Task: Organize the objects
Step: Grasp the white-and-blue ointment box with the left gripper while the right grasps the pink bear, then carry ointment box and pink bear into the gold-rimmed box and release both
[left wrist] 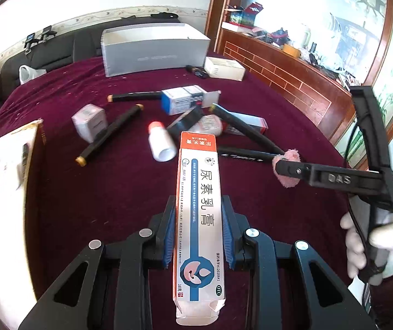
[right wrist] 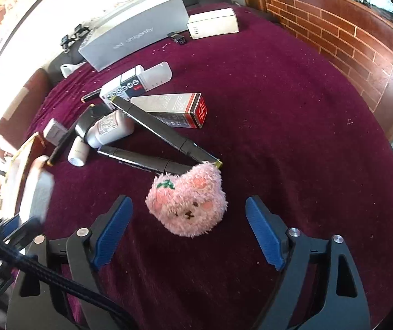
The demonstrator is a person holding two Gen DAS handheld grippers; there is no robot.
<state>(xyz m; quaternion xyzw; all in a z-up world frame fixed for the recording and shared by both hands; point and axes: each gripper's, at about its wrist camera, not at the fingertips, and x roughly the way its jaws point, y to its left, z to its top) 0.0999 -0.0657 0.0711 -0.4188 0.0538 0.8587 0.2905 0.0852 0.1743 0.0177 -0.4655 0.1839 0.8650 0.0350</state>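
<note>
My left gripper (left wrist: 198,214) is shut on a long orange and white ointment box (left wrist: 199,214) and holds it above the maroon cloth. My right gripper (right wrist: 189,211) is open, its jaws either side of a pink plush toy (right wrist: 187,202) that lies on the cloth; whether the pads touch it I cannot tell. The right gripper (left wrist: 284,165) and the toy (left wrist: 288,169) also show in the left wrist view. Black marker pens (right wrist: 163,129), a white bottle (right wrist: 111,130) and a red-ended box (right wrist: 177,108) lie in a pile beyond the toy.
A grey open box (left wrist: 152,49) stands at the back, with a white carton (left wrist: 224,67) beside it. An open cardboard box (left wrist: 6,159) sits at the left. A blue and white box (left wrist: 182,99), a small white bottle (left wrist: 160,143) and a small cube box (left wrist: 89,122) lie mid-table. A wooden ledge (left wrist: 292,74) borders the right.
</note>
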